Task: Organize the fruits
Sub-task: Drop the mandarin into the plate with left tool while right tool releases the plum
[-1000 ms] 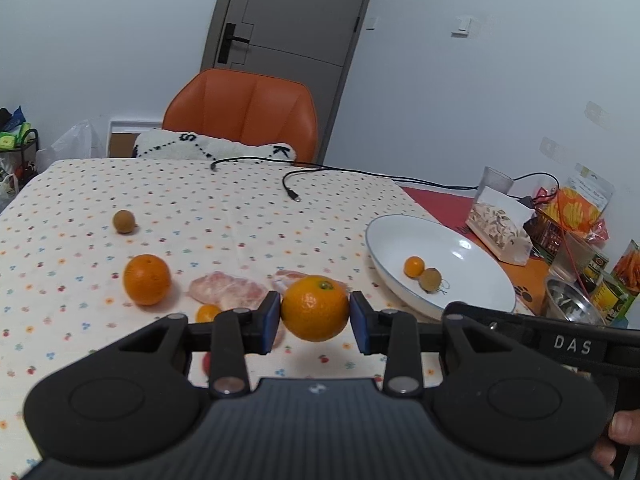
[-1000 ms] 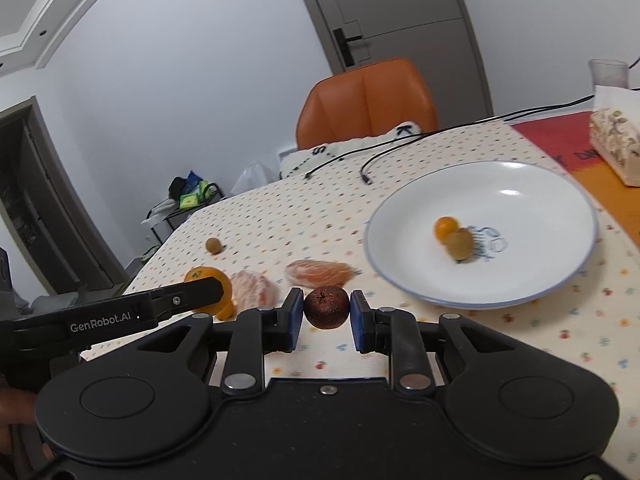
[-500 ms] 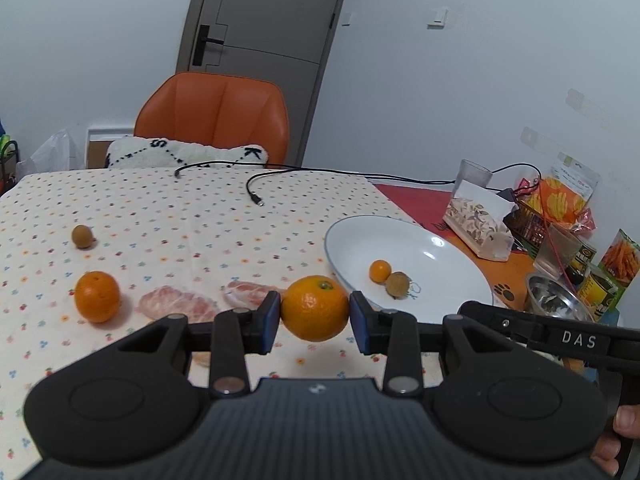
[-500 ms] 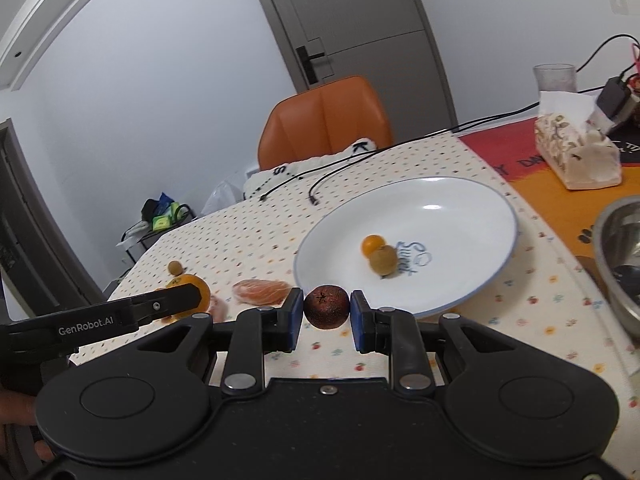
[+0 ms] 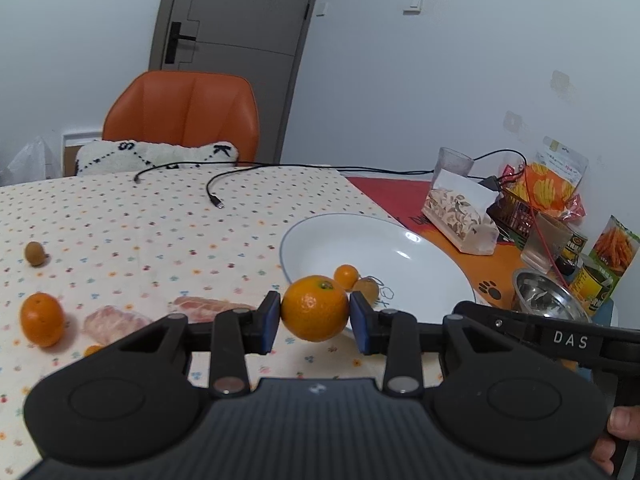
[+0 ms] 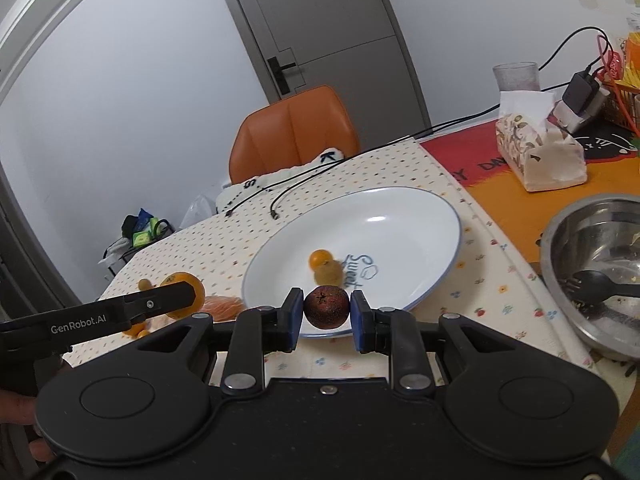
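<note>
My left gripper [image 5: 315, 316] is shut on an orange mandarin [image 5: 315, 307], held above the table at the near left rim of the white plate [image 5: 416, 252]. My right gripper [image 6: 325, 314] is shut on a dark brown round fruit [image 6: 325, 306], held over the near rim of the same plate [image 6: 420, 216]. The plate holds a small orange fruit [image 6: 320, 258] and a small tan fruit [image 6: 329, 272]. On the dotted cloth to the left lie another mandarin [image 5: 41, 319], two peeled segments [image 5: 114, 322], and a small brown fruit [image 5: 35, 253].
A steel bowl with a black spoon [image 6: 596, 276] stands right of the plate. A tissue box [image 6: 536, 156], a glass [image 6: 516, 76], snack packets [image 5: 560, 184] and cans crowd the right side. Black cables [image 5: 216, 196] lie at the back. An orange chair [image 5: 184, 112] stands behind the table.
Both grippers have moved right toward the plate with their fruits still held. The plate now lies directly ahead of both.
</note>
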